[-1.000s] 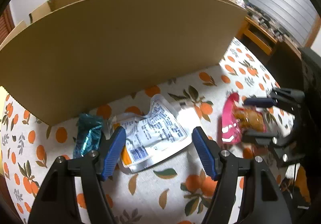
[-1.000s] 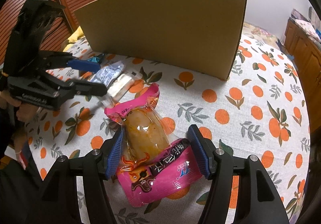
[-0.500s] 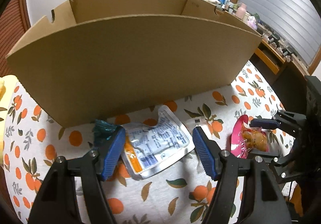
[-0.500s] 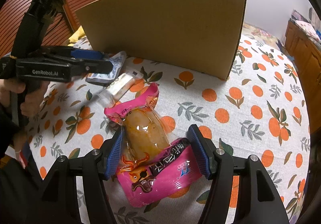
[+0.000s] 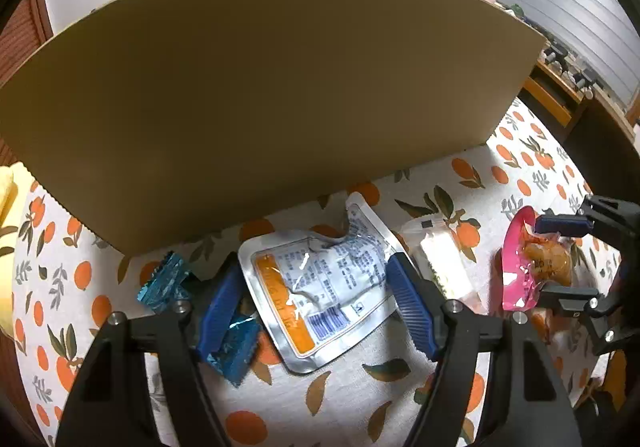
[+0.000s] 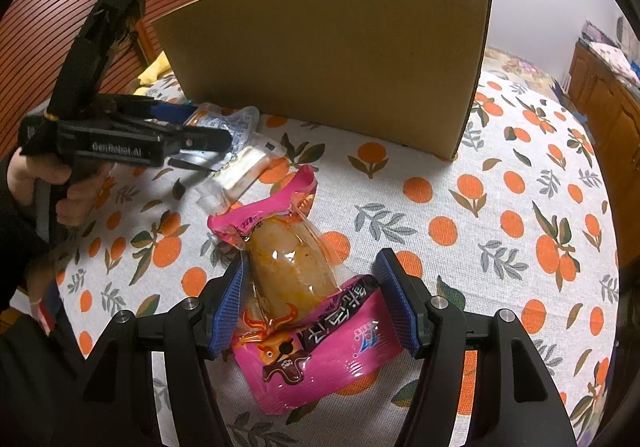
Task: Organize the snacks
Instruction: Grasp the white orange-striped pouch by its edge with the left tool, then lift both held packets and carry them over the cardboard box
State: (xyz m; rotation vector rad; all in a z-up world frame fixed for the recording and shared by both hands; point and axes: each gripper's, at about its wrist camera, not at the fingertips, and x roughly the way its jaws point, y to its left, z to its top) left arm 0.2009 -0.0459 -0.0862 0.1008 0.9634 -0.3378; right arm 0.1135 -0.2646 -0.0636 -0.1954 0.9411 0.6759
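Observation:
A silver pouch with an orange stripe (image 5: 320,287) sits crumpled between the blue pads of my left gripper (image 5: 314,275), both pads touching its edges while the jaws are opening slightly. From the right wrist, the left gripper (image 6: 210,125) holds the pouch (image 6: 236,123) close to the near wall of the cardboard box (image 6: 340,59). My right gripper (image 6: 312,267) is shut across a pink snack packet (image 6: 292,271) that rests on the orange-print tablecloth (image 6: 480,207). The left wrist view shows the same packet (image 5: 516,259) pinched in the right gripper (image 5: 540,257).
The tall box wall (image 5: 260,87) fills the back. Two blue foil wrappers (image 5: 164,283) (image 5: 236,351) lie by the left finger. A clear packet (image 5: 440,263) lies between the two grippers. A person's hand (image 6: 76,183) grips the left handle. A wooden cabinet (image 6: 600,87) stands at the right.
The left gripper rose with the silver pouch and then tipped down near the box wall; the box's inside has dropped out of sight. The right gripper and pink packet have not moved.

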